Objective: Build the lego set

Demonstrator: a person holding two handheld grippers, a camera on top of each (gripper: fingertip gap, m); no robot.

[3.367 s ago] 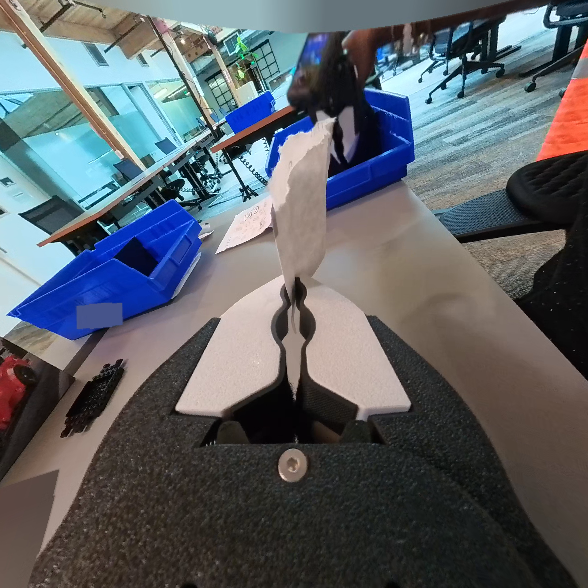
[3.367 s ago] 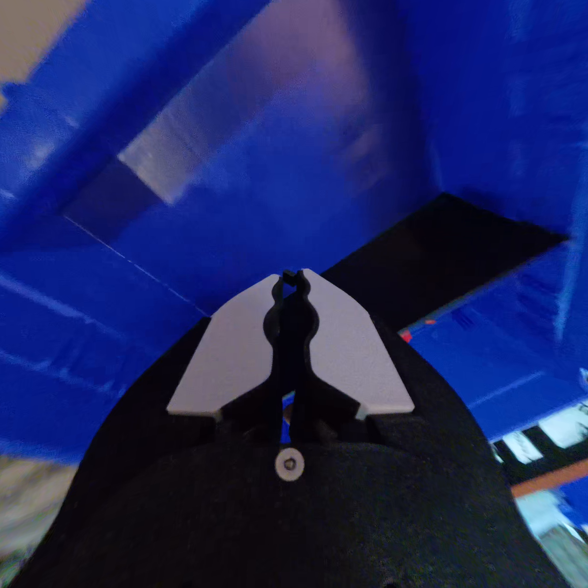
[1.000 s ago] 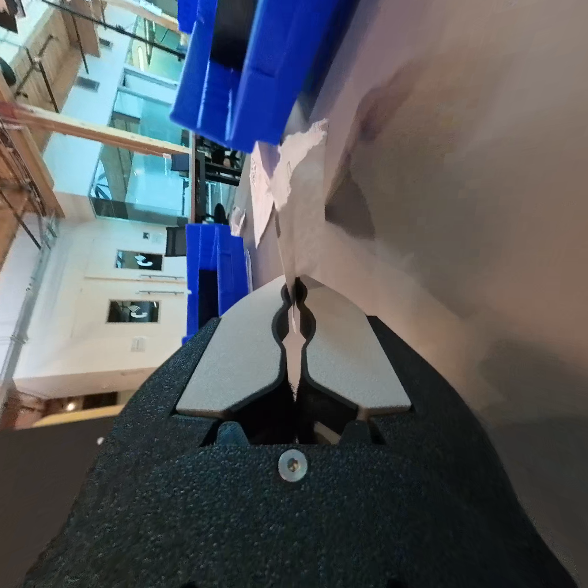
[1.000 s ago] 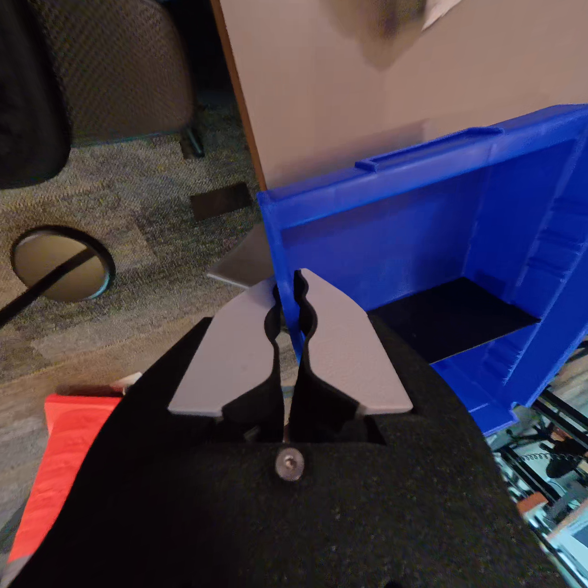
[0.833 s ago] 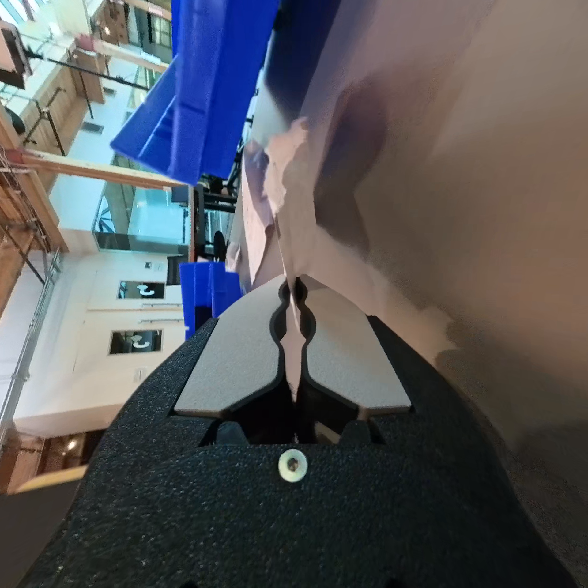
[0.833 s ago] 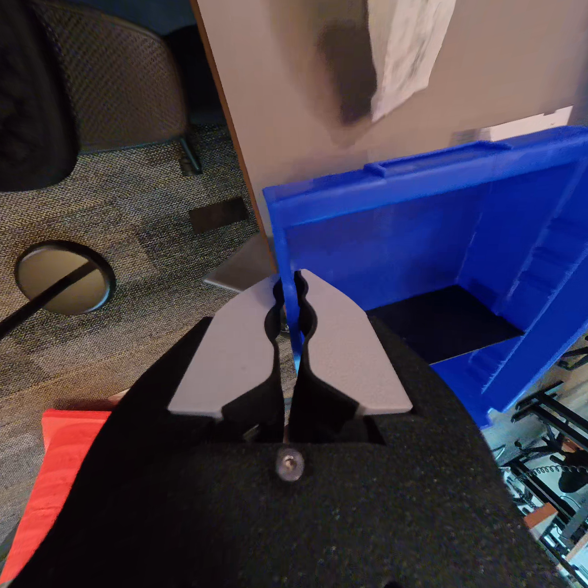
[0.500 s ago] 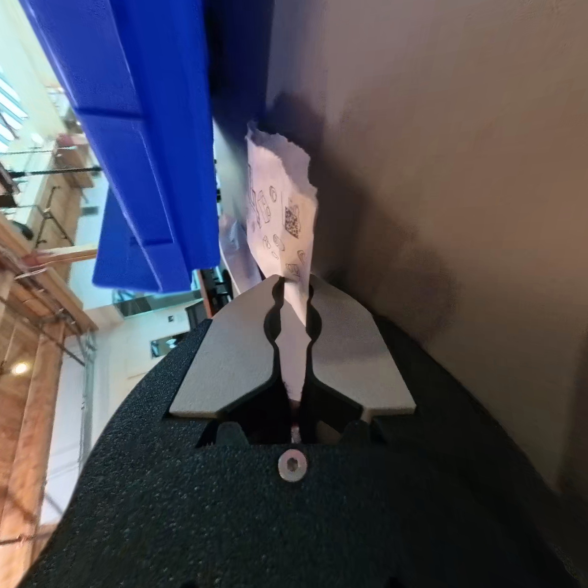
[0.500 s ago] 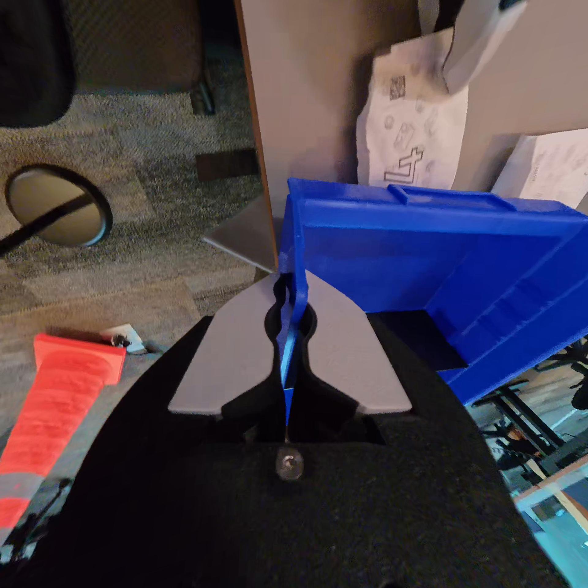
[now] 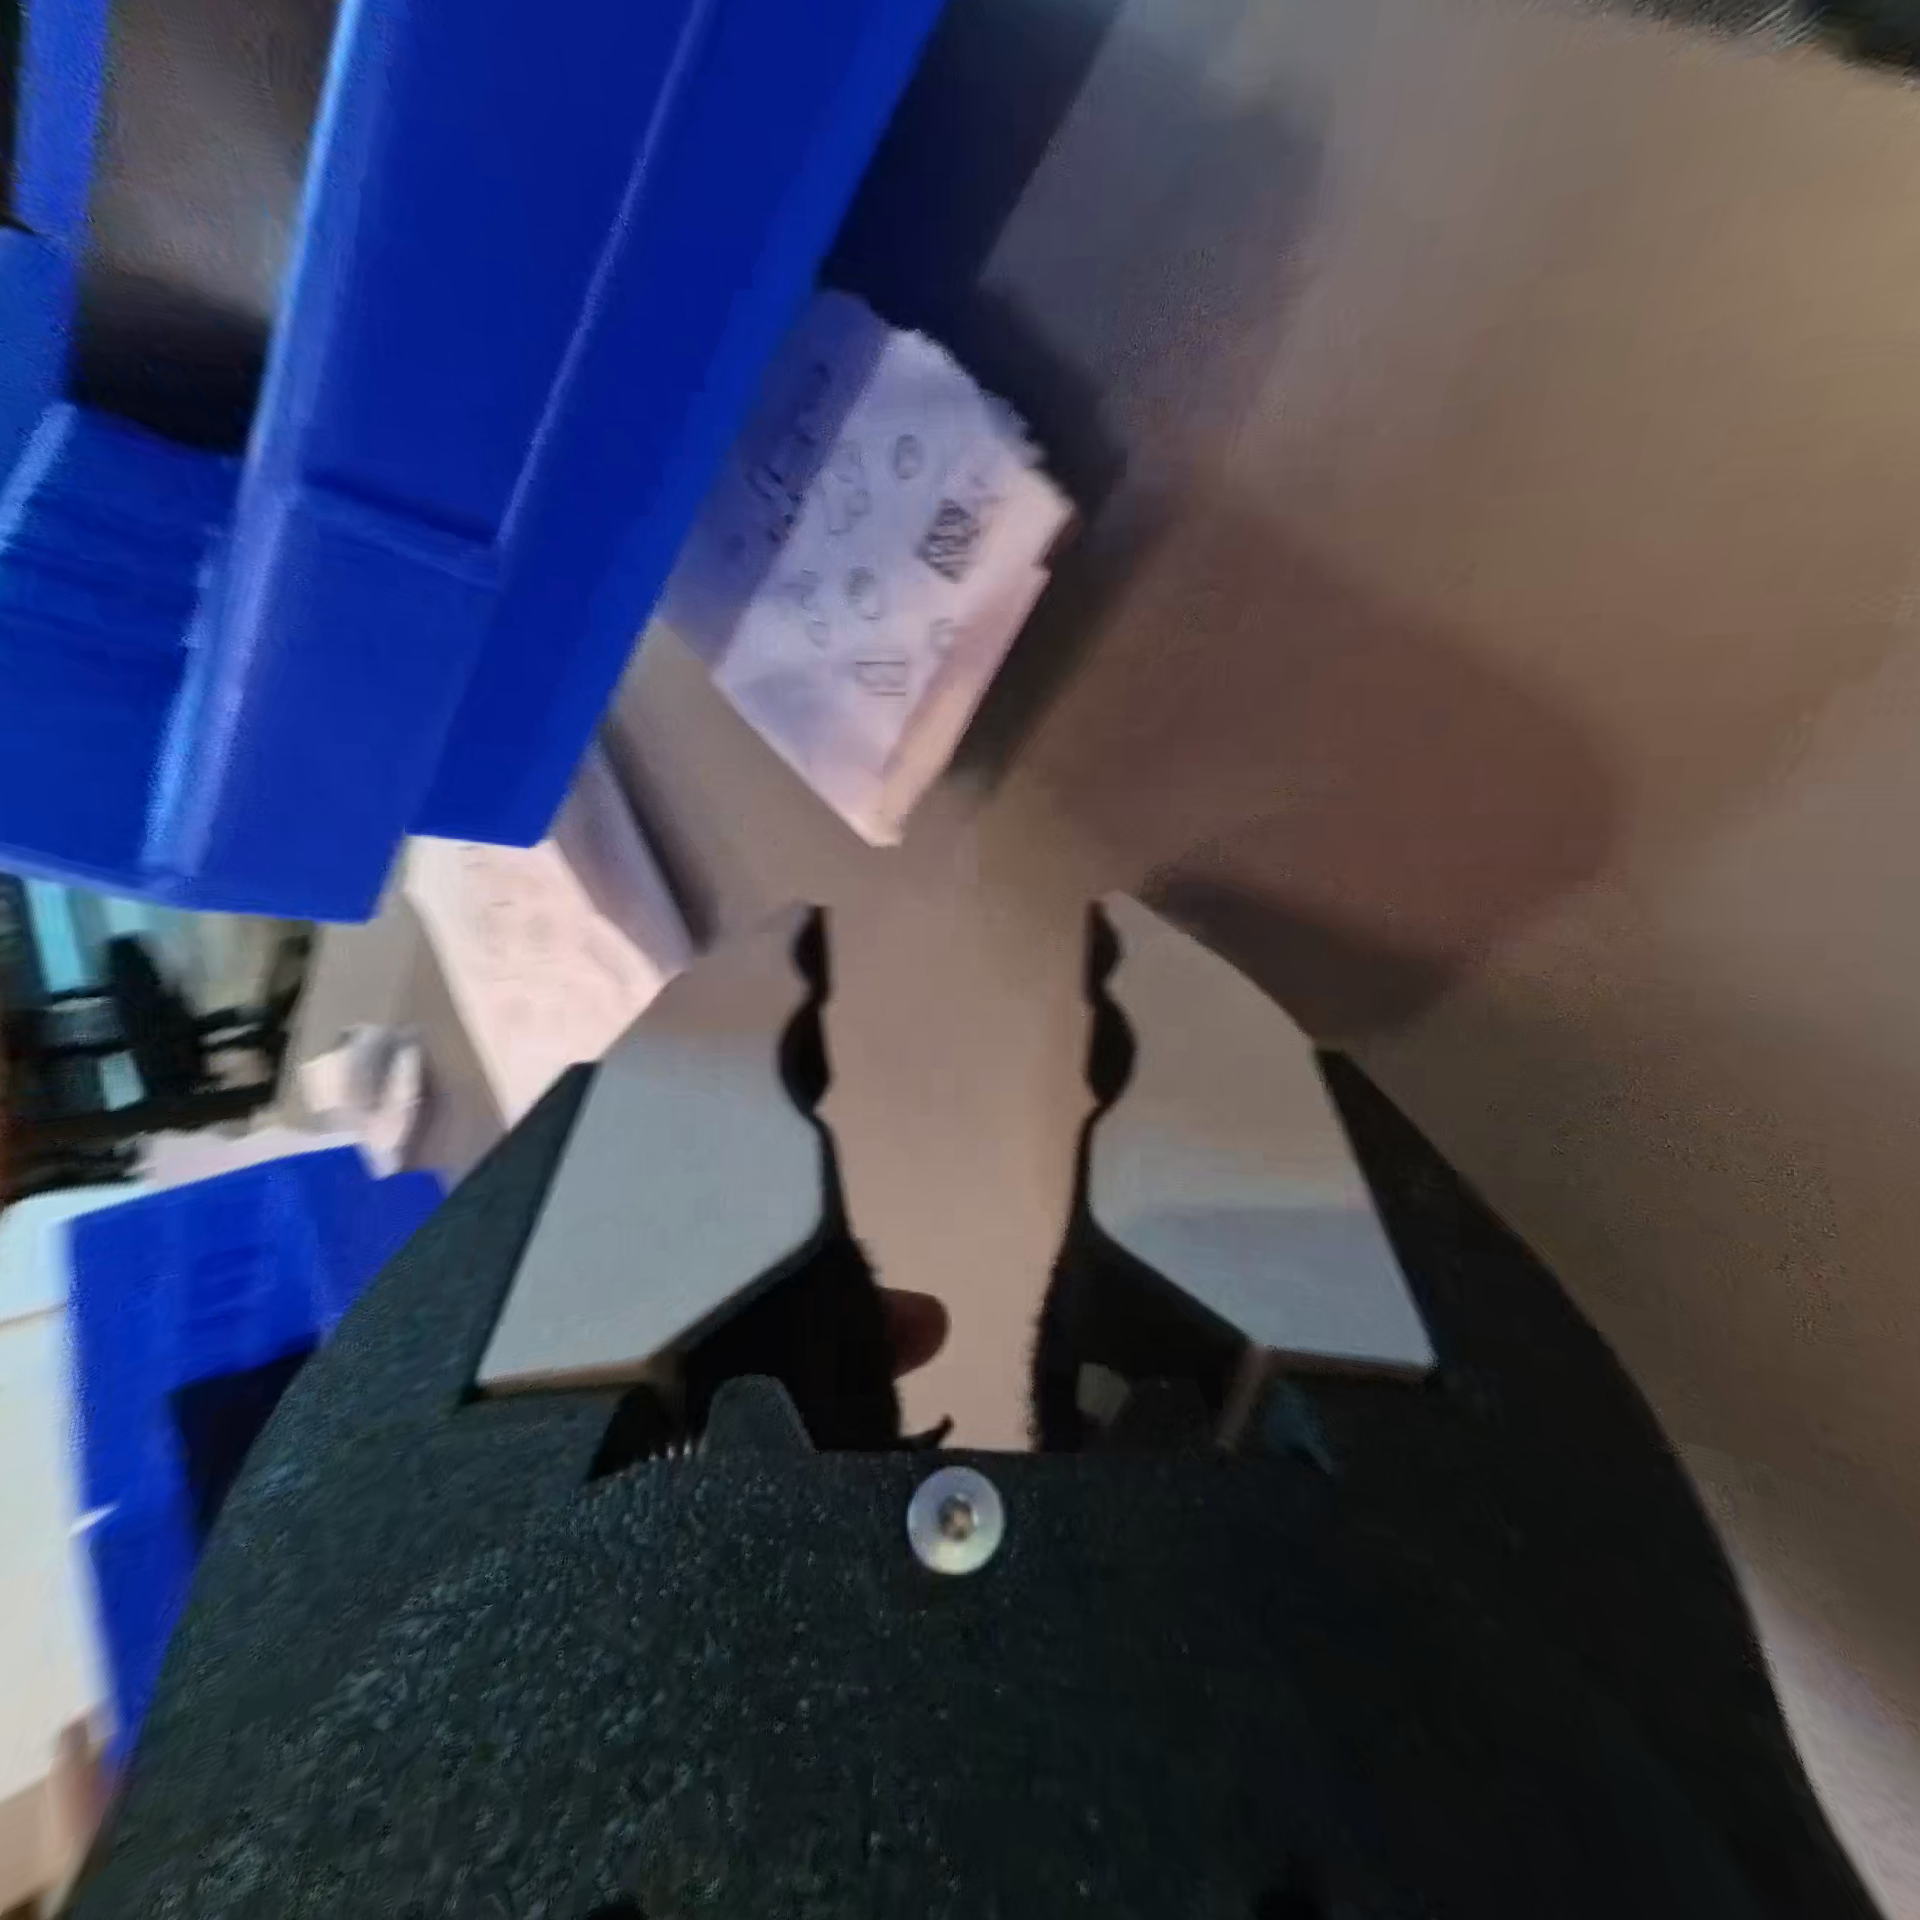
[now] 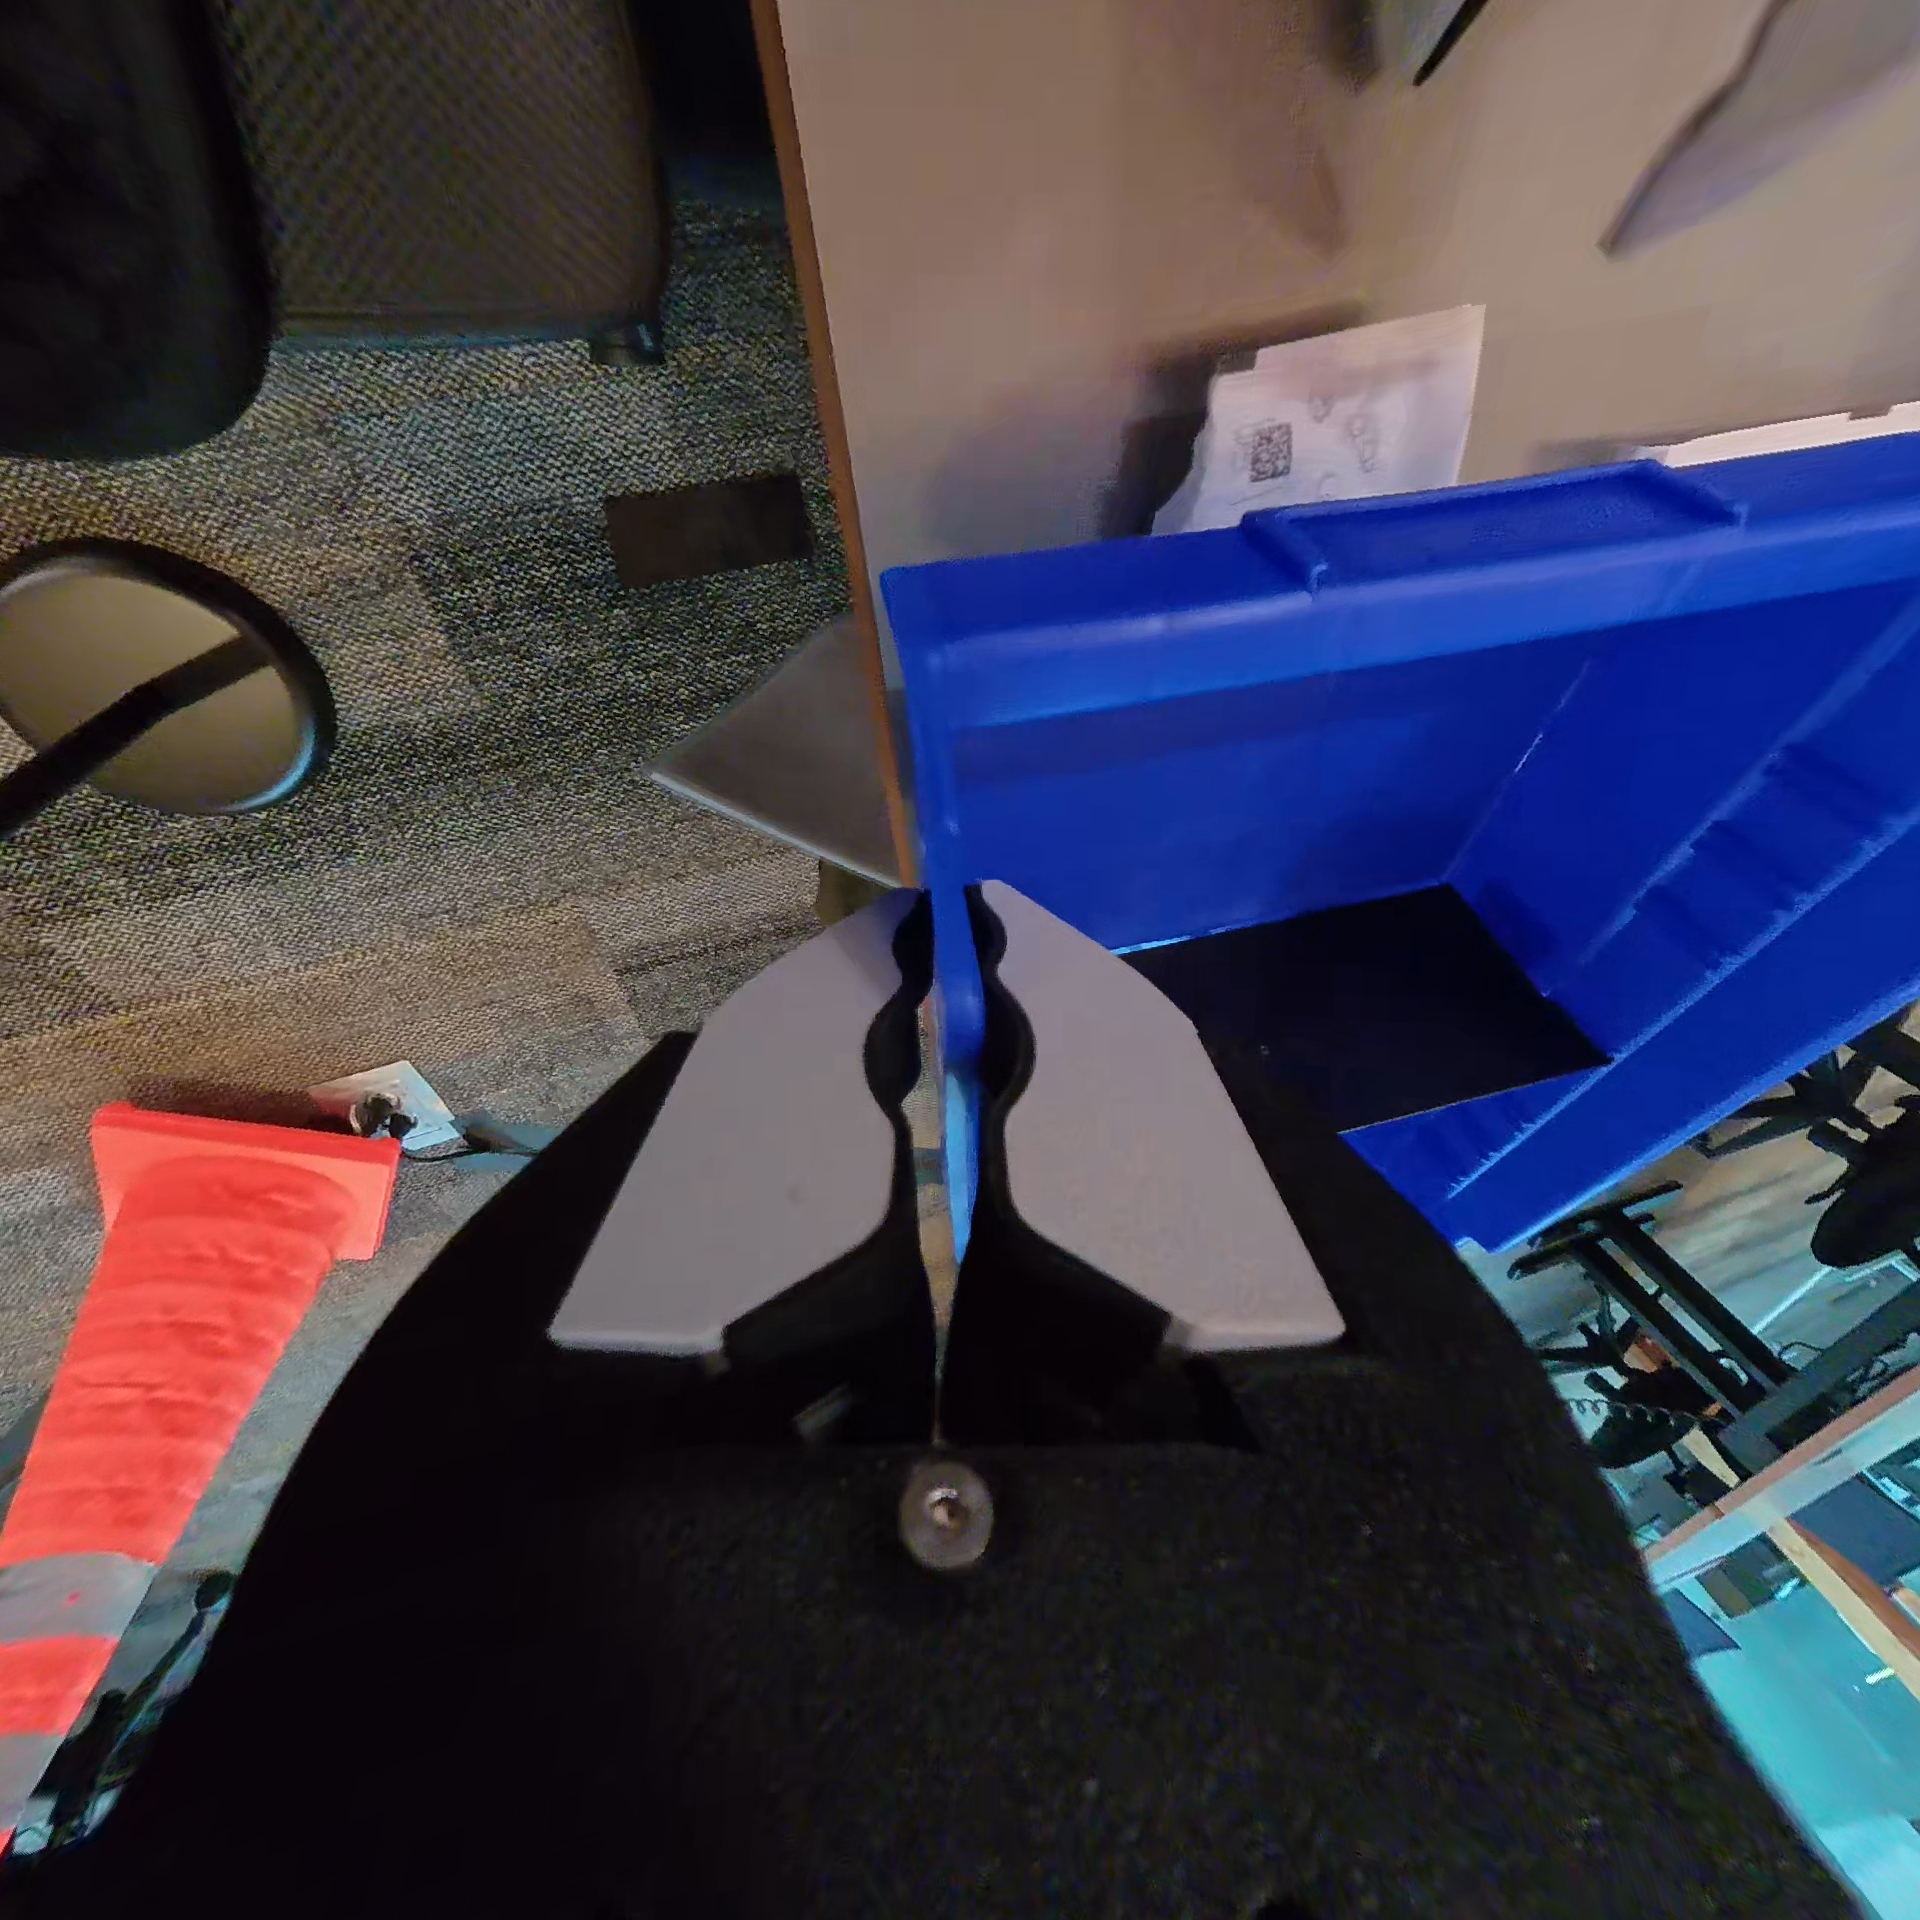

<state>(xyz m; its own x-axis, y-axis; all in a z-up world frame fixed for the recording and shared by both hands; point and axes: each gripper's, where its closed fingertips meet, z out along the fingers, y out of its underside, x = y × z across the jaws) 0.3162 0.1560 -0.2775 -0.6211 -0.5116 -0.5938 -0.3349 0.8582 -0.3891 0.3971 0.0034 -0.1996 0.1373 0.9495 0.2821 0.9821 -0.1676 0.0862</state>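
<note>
Blue bin (image 10: 1351, 748) wall clamped edge-on in our right gripper (image 10: 951, 904), bin body extending right of it over worktop (image 10: 1039, 260). Our left gripper (image 9: 951, 920) jaws apart, nothing between. Torn paper scrap (image 9: 894, 592) lies loose just ahead, slightly left, beside bin (image 9: 436, 416); left gripper nearer.

The left gripper (image 9: 951, 925) stands with its jaws wide apart and nothing between them, over a grey table (image 9: 1455, 520). Just ahead lies a torn printed paper scrap (image 9: 894, 582), apart from the fingertips, beside a blue bin (image 9: 436, 416). Another sheet (image 9: 520, 956) lies lower left. The view is blurred.
</note>
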